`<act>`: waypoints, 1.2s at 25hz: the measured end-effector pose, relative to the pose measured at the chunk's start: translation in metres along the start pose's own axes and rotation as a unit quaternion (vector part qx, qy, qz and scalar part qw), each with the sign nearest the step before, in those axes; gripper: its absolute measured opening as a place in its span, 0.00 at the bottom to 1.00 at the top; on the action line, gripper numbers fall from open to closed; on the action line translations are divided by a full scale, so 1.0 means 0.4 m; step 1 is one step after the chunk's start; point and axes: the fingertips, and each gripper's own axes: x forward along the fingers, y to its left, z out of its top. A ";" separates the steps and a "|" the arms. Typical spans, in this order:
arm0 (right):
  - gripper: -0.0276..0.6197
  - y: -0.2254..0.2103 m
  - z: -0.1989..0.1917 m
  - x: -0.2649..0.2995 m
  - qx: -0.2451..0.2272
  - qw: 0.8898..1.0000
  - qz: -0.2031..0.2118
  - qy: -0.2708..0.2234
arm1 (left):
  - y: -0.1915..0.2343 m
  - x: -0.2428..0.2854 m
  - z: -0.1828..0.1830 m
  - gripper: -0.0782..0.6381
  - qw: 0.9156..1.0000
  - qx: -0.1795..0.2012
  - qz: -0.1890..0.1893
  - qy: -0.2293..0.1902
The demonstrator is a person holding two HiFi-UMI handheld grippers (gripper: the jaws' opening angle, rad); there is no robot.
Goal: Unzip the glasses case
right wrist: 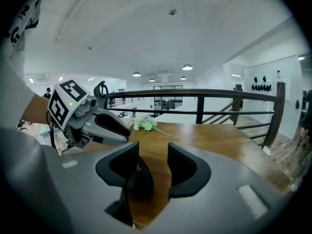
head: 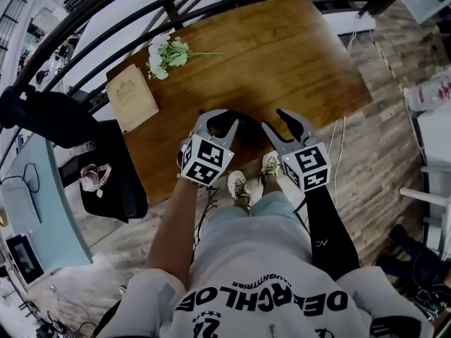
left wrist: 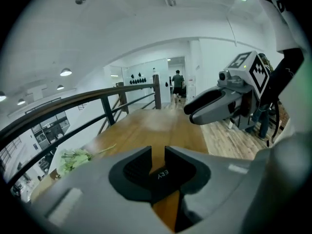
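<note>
The black glasses case [head: 244,129] lies on the wooden table [head: 282,55] near its front edge. My left gripper [head: 220,120] is at the case's left end. In the left gripper view its jaws [left wrist: 158,152] stand close together, pinching a black printed part of the case [left wrist: 160,175]. My right gripper [head: 277,123] is just to the right of the case. In the right gripper view its jaws [right wrist: 153,147] stand apart, and the rounded end of the case [right wrist: 139,182] lies low beside the left finger. No zipper pull shows.
White flowers [head: 165,53] and a tan book [head: 131,96] lie at the table's far left. A dark railing [head: 127,20] runs behind the table. A black chair [head: 113,171] stands on the left, and the person's feet [head: 250,182] are at the table's front edge.
</note>
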 end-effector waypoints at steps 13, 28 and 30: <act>0.45 0.048 -0.249 0.052 0.042 0.989 0.056 0.128 | -0.092 0.150 -0.166 0.31 0.985 0.074 -0.102 0.121; 0.35 0.144 -0.409 0.121 0.088 0.973 0.021 0.211 | -0.081 0.152 -0.163 0.31 0.992 0.004 -0.087 0.086; 0.34 0.147 -0.403 0.134 0.100 0.974 0.006 0.204 | -0.080 0.152 -0.163 0.31 0.993 0.002 -0.086 0.085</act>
